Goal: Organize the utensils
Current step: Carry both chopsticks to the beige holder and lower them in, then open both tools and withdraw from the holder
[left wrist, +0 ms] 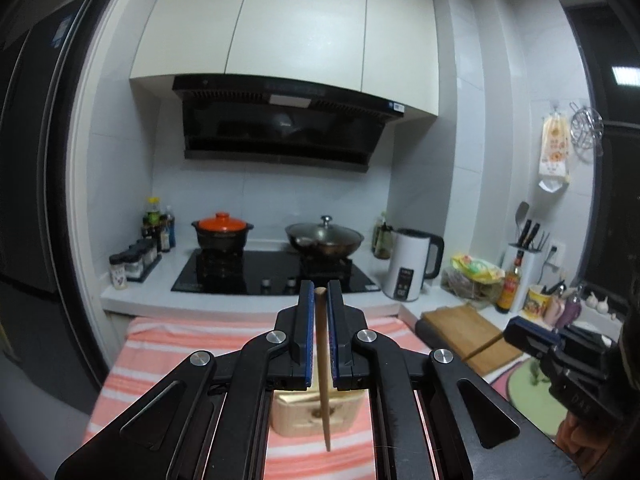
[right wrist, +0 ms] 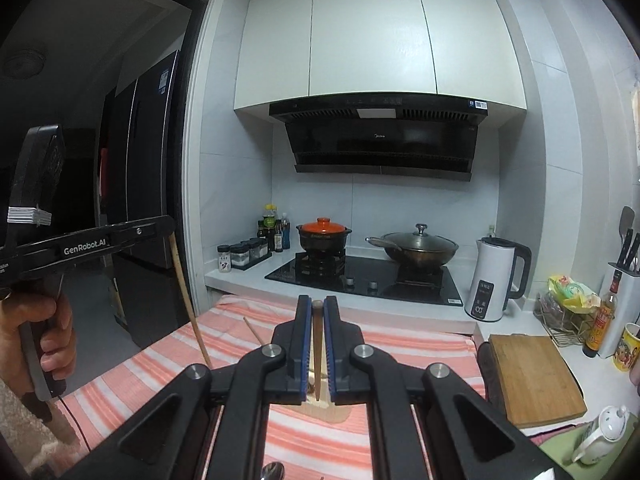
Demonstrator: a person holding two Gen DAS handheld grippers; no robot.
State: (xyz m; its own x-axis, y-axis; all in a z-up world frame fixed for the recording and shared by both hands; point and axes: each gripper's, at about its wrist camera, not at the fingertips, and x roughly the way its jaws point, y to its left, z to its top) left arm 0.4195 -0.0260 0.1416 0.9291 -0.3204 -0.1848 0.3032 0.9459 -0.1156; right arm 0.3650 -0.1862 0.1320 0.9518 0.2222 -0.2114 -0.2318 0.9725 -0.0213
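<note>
My left gripper (left wrist: 320, 292) is shut on a light wooden chopstick (left wrist: 324, 380) that hangs point down over a pale wooden utensil holder (left wrist: 296, 420) on the striped cloth. My right gripper (right wrist: 317, 306) is shut on a darker wooden chopstick (right wrist: 317, 352), its tip just above the same holder (right wrist: 320, 410). In the right wrist view the left gripper (right wrist: 80, 240) is at the left with its chopstick (right wrist: 188, 304) slanting down. Another wooden stick (right wrist: 253, 331) lies on the cloth. A metal spoon bowl (right wrist: 272, 472) shows at the bottom edge.
A pink striped cloth (right wrist: 400, 344) covers the table. Behind it is a counter with a hob (right wrist: 360, 280), an orange-lidded pot (right wrist: 323, 234), a wok (right wrist: 418, 246) and a white kettle (right wrist: 496, 276). A cutting board (right wrist: 532, 376) lies to the right; a fridge stands to the left.
</note>
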